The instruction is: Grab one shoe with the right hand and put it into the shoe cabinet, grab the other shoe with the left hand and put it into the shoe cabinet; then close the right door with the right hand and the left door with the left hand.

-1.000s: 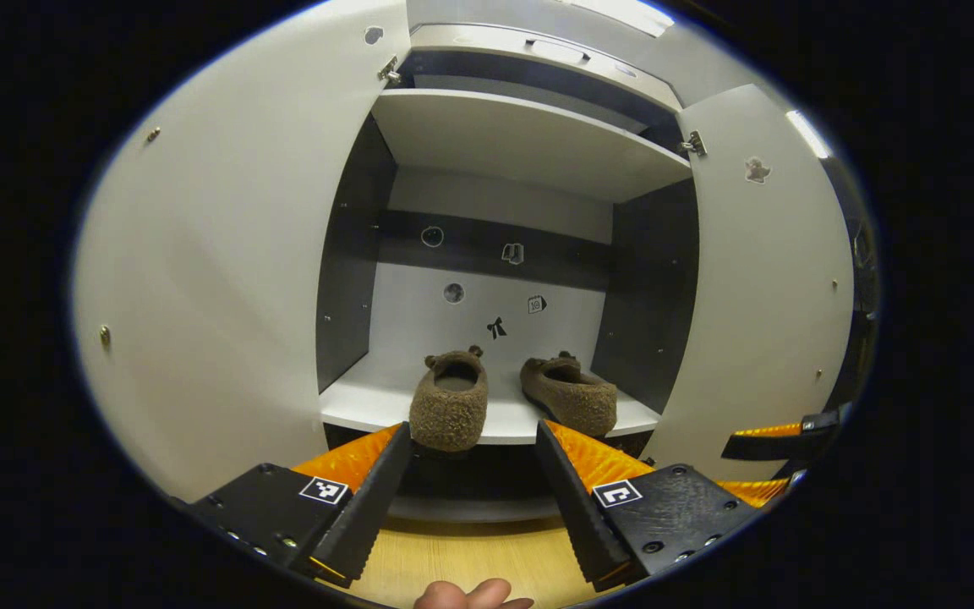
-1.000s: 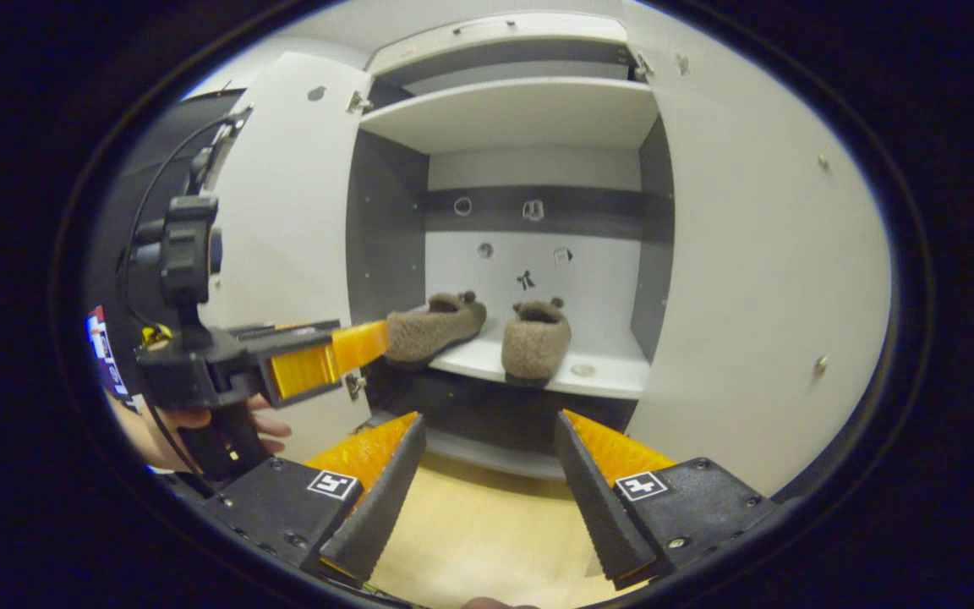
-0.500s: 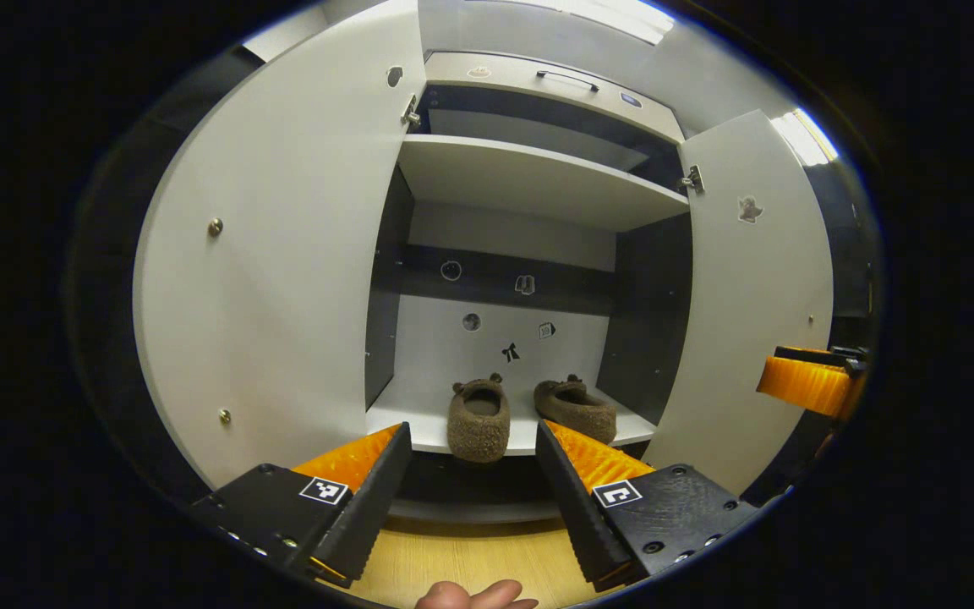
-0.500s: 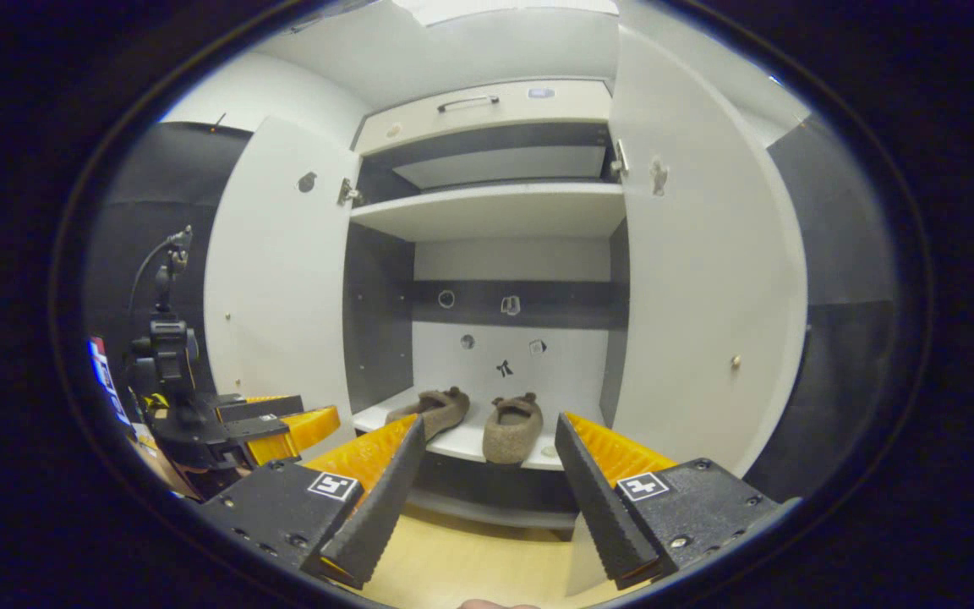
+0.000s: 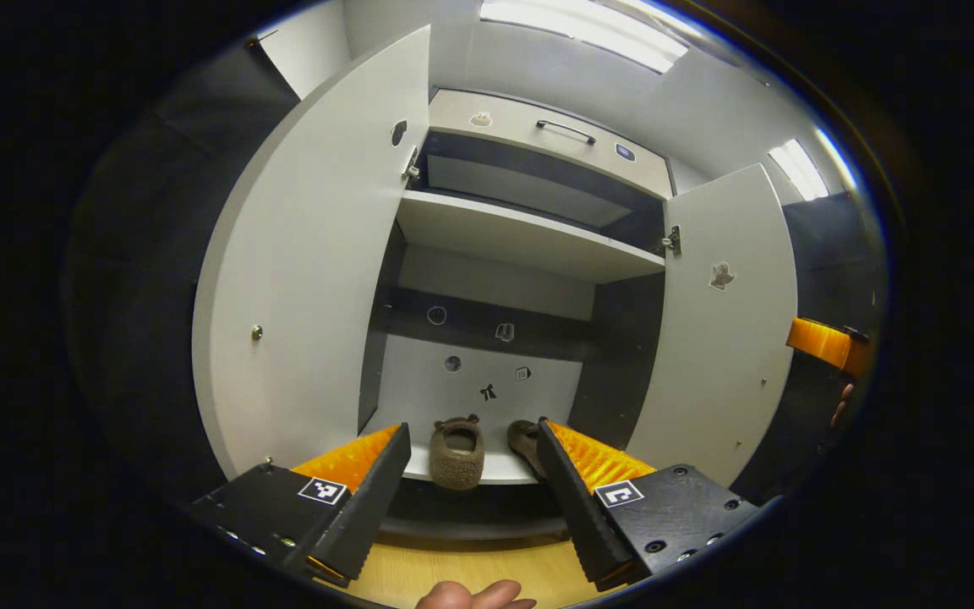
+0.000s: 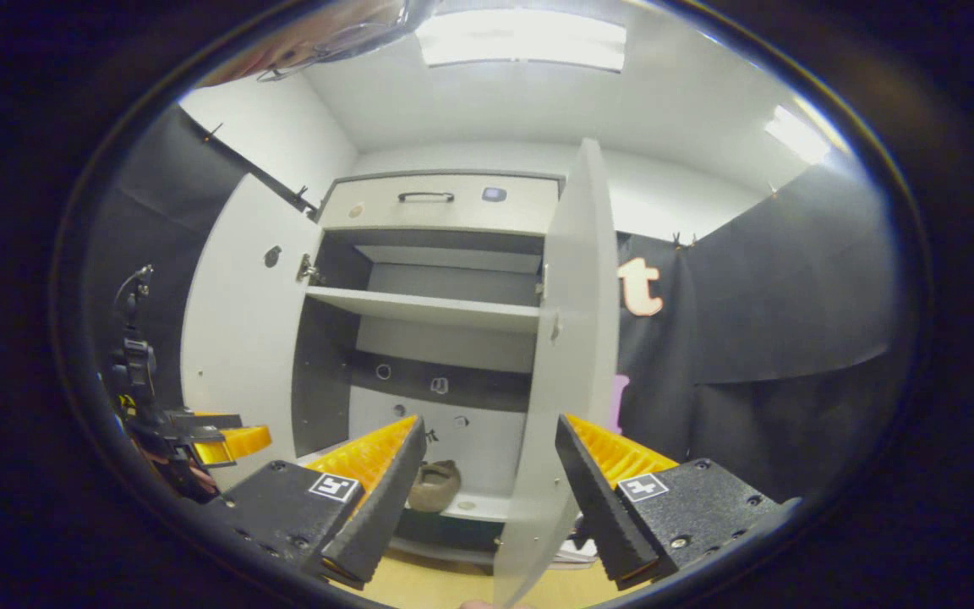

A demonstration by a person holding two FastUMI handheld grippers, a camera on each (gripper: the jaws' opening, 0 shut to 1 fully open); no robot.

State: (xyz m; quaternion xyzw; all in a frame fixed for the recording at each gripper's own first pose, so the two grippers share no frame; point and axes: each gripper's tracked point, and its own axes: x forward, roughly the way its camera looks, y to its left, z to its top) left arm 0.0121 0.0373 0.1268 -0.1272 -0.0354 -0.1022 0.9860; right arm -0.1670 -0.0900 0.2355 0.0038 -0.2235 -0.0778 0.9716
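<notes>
Brown shoe [image 5: 526, 439] half behind tongs [image 5: 474, 491]

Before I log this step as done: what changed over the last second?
Both claws pulled back from the cabinet. The right claw swung out to the right door, whose edge now stands between its open fingers. The left claw is open and empty. Both shoes stayed on the lower shelf, and both doors are still open.
</notes>
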